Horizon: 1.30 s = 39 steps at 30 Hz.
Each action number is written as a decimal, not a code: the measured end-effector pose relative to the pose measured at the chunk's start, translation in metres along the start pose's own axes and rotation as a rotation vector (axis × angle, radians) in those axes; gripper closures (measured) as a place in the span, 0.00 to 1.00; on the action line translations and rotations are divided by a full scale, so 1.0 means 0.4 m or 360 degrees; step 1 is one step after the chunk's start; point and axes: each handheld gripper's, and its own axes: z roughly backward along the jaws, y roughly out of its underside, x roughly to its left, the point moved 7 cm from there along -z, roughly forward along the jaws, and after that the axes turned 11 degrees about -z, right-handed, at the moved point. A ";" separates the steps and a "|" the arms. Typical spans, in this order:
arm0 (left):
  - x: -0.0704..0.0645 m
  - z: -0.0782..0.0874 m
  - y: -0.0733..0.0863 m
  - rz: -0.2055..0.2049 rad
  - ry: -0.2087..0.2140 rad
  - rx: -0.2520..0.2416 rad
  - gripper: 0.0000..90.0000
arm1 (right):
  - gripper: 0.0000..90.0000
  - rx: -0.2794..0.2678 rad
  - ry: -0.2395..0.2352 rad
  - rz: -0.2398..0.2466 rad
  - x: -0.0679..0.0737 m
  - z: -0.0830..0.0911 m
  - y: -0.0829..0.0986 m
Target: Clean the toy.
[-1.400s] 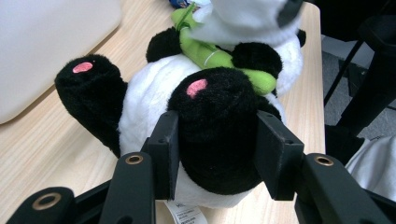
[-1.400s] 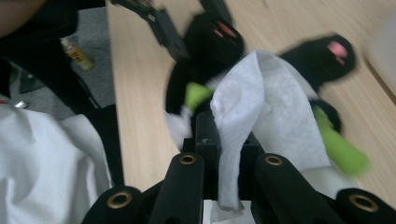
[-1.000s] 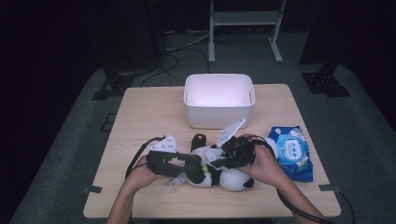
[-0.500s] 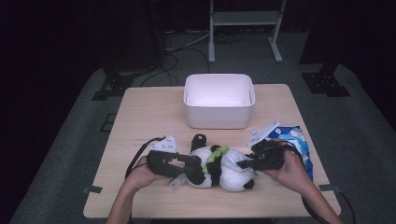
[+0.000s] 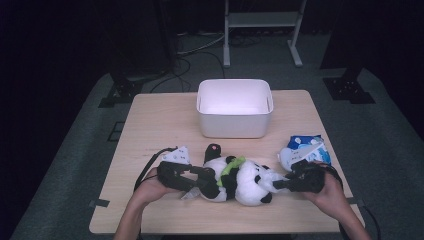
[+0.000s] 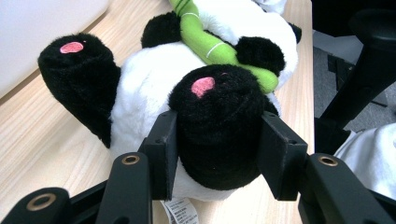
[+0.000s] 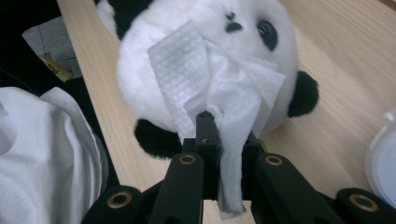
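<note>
Since a second ago, your right gripper has drawn back from the panda's head toward the wipes pack, jaws pinched on a white wipe draped against the face. Your left gripper clamps a black foot, seemingly snug. Beyond sits the white bin.

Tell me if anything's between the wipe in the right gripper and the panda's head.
Nothing visible does: the white wipe, pinched in the right gripper, already drapes against the plush panda head.
</note>
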 end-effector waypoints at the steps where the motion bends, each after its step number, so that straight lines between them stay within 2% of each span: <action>1: 0.000 0.000 0.000 0.0000 0.0001 0.0003 0.58 | 0.94 -0.0004 0.0003 -0.0016 -0.007 0.001 0.002; 5: 0.000 -0.001 0.000 0.0003 0.0009 0.0007 0.58 | 0.94 -0.0028 0.0016 -0.0033 -0.025 0.011 -0.009; 10: 0.000 -0.003 0.002 0.0003 0.0022 0.0011 0.57 | 0.94 -0.0051 0.0020 0.0020 -0.014 0.011 -0.071; 16: -0.003 -0.005 0.002 0.0018 0.0042 0.0016 0.55 | 0.94 -0.0053 -0.0039 0.0066 0.003 -0.024 -0.168; 19: -0.004 -0.005 0.003 0.0020 0.0048 0.0026 0.54 | 0.94 -0.0027 -0.0073 0.0088 0.016 -0.055 -0.196; 22: -0.008 -0.005 0.002 0.0017 0.0072 0.0033 0.51 | 0.94 -0.0011 -0.0111 0.0106 0.028 -0.077 -0.193; 28: -0.028 0.003 -0.034 -0.0002 0.0136 -0.0037 0.47 | 0.94 -0.0051 -0.0167 0.0124 0.044 -0.068 -0.167; 33: -0.033 0.024 -0.066 -0.0051 0.0117 -0.0066 0.45 | 0.93 -0.0045 -0.0139 0.0182 0.068 -0.064 -0.151; 36: -0.026 0.032 -0.075 -0.0055 0.0112 -0.0078 0.44 | 0.93 -0.0045 -0.0128 0.0202 0.080 -0.063 -0.139; 39: -0.014 0.031 -0.078 -0.0045 0.0091 -0.0056 0.44 | 0.94 -0.0055 -0.0135 0.0207 0.087 -0.063 -0.128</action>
